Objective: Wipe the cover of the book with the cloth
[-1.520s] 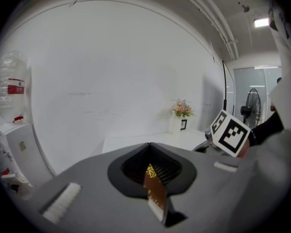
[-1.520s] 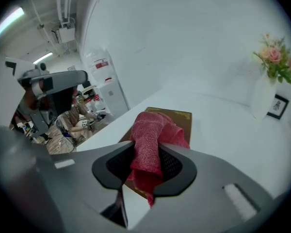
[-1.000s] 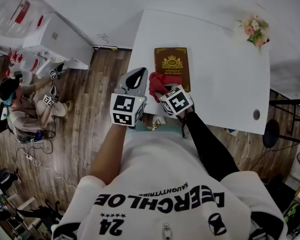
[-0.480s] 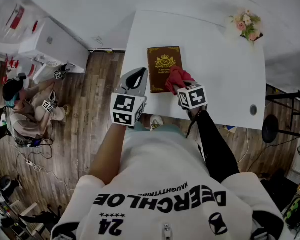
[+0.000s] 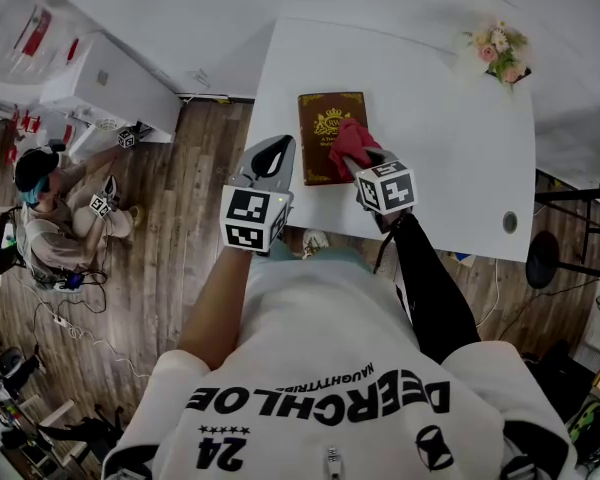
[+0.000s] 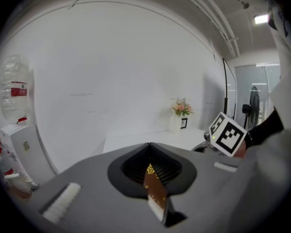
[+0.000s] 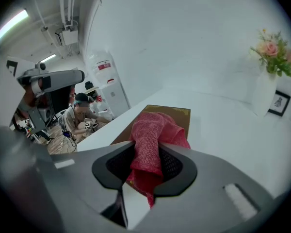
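My head camera sits high above the white rectangular tabletop [image 5: 450, 138] and faces steeply down. It is far enough out to take in my white T-shirt [image 5: 320, 348], the left claw [image 5: 272, 153], the right claw [image 5: 358, 163] and the wooden plank floor [image 5: 170, 228]. The left claw's camera rides just behind its jaws and faces about level at a white wall [image 6: 126, 72]. The right claw's camera looks low along the tabletop, very near the red knitted cloth [image 7: 155, 130] and the brown gilt-stamped book [image 7: 172, 113]. Head and right views share the cloth, the book, the pink flower bunch [image 7: 274, 52] and a person seated on the floor [image 7: 80, 113]. The left view shares the flowers and the right claw's marker cube [image 6: 228, 134].
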Demonstrator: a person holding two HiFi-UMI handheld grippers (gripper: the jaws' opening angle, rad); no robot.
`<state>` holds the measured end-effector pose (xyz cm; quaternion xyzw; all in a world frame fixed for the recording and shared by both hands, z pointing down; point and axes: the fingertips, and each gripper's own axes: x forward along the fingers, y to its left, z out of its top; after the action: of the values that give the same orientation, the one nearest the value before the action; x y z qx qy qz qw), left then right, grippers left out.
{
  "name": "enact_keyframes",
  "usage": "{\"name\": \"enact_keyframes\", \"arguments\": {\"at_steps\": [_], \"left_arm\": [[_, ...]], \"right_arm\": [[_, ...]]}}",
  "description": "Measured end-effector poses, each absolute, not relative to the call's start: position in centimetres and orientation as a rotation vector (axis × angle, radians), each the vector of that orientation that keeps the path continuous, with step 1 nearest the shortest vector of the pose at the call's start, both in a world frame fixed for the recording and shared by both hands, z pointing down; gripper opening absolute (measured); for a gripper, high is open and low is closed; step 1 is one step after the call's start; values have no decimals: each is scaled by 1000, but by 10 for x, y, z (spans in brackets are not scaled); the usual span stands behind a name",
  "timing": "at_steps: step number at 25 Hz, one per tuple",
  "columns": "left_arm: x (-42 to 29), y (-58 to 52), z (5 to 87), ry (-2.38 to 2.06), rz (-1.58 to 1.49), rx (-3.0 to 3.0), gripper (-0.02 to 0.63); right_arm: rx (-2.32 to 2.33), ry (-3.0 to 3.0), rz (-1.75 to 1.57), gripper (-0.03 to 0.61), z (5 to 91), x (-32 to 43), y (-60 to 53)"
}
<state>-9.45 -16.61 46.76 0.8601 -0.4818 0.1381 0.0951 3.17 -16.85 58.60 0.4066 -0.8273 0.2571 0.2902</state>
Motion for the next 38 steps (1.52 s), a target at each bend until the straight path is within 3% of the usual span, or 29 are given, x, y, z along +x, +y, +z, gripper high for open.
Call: {"name": "enact_keyframes", "arguments": {"at_steps": [8,13,38], "left_arm": [[-120,-165,471,-1508,417,2496,57],[-144,-165,471,-1554,416,2450,57],[-87,-180,471,-1410,444,2546,57]], "right_arm": [[847,-2233,656,101,598,-60,-190],[829,-2206,675,101,607,-75,-190],[1116,-2088,693,100,606,49,-201]]}}
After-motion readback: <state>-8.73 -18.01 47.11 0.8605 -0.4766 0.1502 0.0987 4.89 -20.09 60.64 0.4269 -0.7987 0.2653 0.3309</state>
